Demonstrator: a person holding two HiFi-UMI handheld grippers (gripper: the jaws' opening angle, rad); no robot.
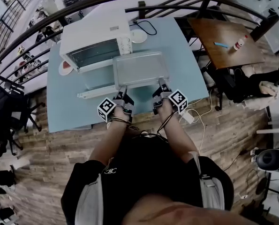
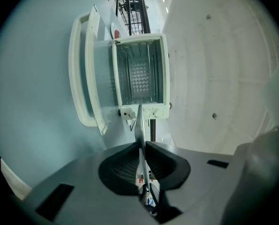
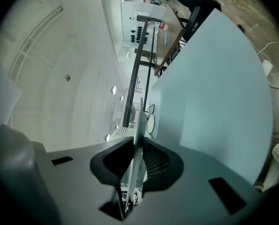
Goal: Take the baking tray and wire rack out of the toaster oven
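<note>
While the left gripper's (image 2: 140,146) jaws are clamped on the near rim of the baking tray (image 1: 139,68), the right gripper's (image 3: 135,150) jaws pinch the same rim further right. Held level between them, the tray sits clear of the toaster oven (image 1: 96,37), just in front of its mouth and over the lowered door (image 1: 96,81). The white oven stands on a pale blue table (image 1: 66,107).

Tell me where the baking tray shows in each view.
Head view: baking tray, centre, just in front of the open toaster oven.
Left gripper view: baking tray edge-on, lower centre, between the jaws.
Right gripper view: baking tray edge-on, lower centre, between the jaws.
Shared landmark: pale blue table.
</note>
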